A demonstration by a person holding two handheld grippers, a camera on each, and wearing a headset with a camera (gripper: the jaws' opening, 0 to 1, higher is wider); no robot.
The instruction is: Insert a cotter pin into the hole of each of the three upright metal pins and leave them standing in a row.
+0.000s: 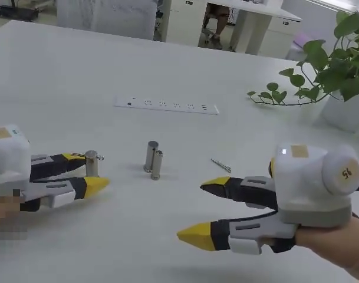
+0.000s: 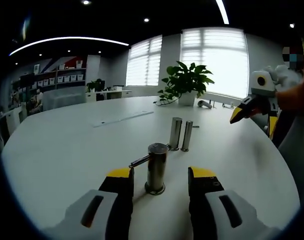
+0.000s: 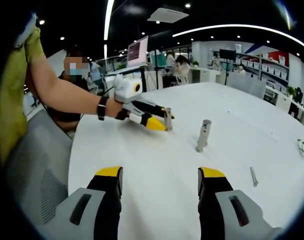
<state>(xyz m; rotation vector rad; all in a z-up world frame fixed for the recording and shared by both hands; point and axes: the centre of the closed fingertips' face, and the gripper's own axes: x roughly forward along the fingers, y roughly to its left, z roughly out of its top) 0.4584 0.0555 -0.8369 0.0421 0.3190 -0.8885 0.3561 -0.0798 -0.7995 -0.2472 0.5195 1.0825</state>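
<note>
One upright metal pin (image 1: 91,164), a cotter pin (image 1: 99,157) seen through its hole, stands on the white table (image 1: 61,76) between the parted jaws of the left gripper (image 1: 92,172), with a gap left on either side in the left gripper view. Two bare metal pins (image 1: 151,154) are stood close together just to its right, and a loose cotter pin (image 1: 221,165) is laid flat further right. The right gripper (image 1: 204,208) is held nearer, at right, its jaws spread and empty.

The left metal pin (image 1: 91,163) stands upright with a cotter pin (image 1: 99,157) through its head. Two bare pins (image 1: 151,155) stand side by side at centre. A loose cotter pin (image 1: 221,165) lies flat to their right.
</note>
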